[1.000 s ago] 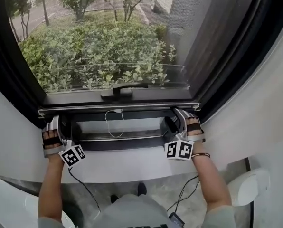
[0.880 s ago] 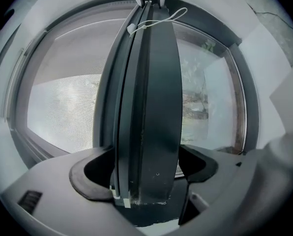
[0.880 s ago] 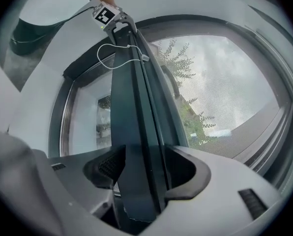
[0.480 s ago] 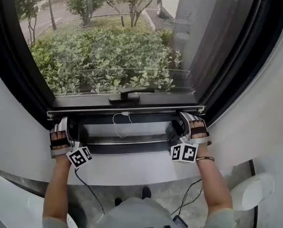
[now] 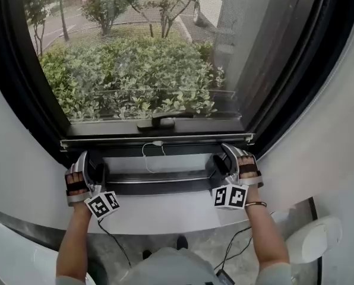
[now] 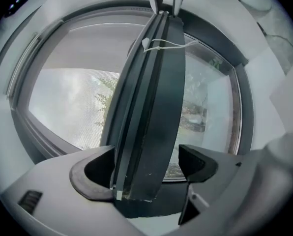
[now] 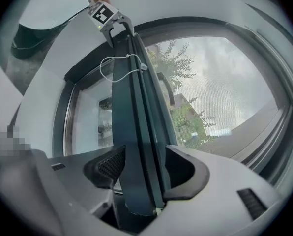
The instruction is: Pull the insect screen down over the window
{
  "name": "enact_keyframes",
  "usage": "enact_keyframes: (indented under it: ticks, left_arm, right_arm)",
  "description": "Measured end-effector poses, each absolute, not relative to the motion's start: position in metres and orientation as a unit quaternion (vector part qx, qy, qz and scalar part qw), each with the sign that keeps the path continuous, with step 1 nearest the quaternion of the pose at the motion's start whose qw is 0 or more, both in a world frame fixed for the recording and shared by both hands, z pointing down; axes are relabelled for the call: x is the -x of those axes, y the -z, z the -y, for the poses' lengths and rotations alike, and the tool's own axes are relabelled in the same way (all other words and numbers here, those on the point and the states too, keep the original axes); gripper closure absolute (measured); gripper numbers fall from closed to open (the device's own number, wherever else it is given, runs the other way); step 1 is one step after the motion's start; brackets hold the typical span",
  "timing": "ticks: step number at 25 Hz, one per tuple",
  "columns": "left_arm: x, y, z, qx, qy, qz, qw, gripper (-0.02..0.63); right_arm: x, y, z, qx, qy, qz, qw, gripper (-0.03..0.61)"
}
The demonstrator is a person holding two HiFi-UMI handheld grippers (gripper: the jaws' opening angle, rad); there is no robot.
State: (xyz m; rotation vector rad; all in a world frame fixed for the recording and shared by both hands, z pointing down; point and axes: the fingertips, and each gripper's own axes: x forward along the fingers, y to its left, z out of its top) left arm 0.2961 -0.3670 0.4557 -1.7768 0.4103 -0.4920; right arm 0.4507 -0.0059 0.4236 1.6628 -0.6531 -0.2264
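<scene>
Nearest to me in the head view are the two arms, with the white sill (image 5: 159,209) just past them and a gripper at each end of the screen's pull bar (image 5: 156,140). The bar sits low, just above the sill and under the window's bottom frame, with its long axis dead level, running left to right across the opening. The left gripper (image 5: 92,165) is on its left end and the right gripper (image 5: 227,154) on its right end. You only get the pads from the gripper views. The left gripper (image 6: 151,163) straddles the bar (image 6: 156,82) with one pad against it and the other standing clear, so it's loose. The right gripper (image 7: 141,168) looks wide but pinching the bar (image 7: 136,107), with a pad up against each edge. Each of those views looks straight along the bar to the other gripper at the far end. A white cord (image 5: 148,153) loops off mid-bar. Beyond that is the dark window handle (image 5: 159,122), the mesh (image 7: 235,92) over the glass, then bushes (image 5: 135,70) outside.
</scene>
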Motion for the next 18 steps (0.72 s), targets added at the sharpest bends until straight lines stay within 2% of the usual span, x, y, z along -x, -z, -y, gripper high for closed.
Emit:
enact_keyframes:
  ticks: [3,6,10,11,14,15,17,18]
  left_arm:
    - [-0.285,-0.453,0.355,0.819,0.199,-0.158,0.514,0.194]
    - [-0.273,-0.446,0.335,0.885,0.169,-0.13,0.415,0.195]
    - [-0.255,-0.431,0.309,0.953,0.111,-0.088,0.269,0.21]
    - [-0.25,-0.426,0.304,0.962,0.096,-0.08,0.244,0.233]
    - [-0.232,-0.414,0.293,0.976,0.061,-0.068,0.196,0.367]
    - [-0.225,-0.412,0.292,0.978,0.055,-0.071,0.187,0.411]
    - [-0.21,-0.411,0.295,0.98,0.046,-0.086,0.175,0.54]
    - [-0.202,-0.411,0.296,0.981,0.043,-0.093,0.168,0.57]
  right_arm:
    - [-0.434,-0.415,0.013,-0.76,0.092,0.299,0.57,0.324]
    - [-0.41,-0.408,0.024,-0.795,0.082,0.32,0.509,0.324]
    - [-0.374,-0.408,0.045,-0.841,0.049,0.371,0.392,0.324]
    - [-0.365,-0.41,0.049,-0.85,0.039,0.384,0.359,0.324]
    - [-0.336,-0.419,0.06,-0.868,0.014,0.413,0.274,0.328]
    - [-0.326,-0.421,0.063,-0.872,0.008,0.419,0.253,0.347]
    - [-0.307,-0.423,0.068,-0.878,0.0,0.426,0.219,0.398]
    - [-0.299,-0.424,0.071,-0.88,-0.003,0.427,0.208,0.436]
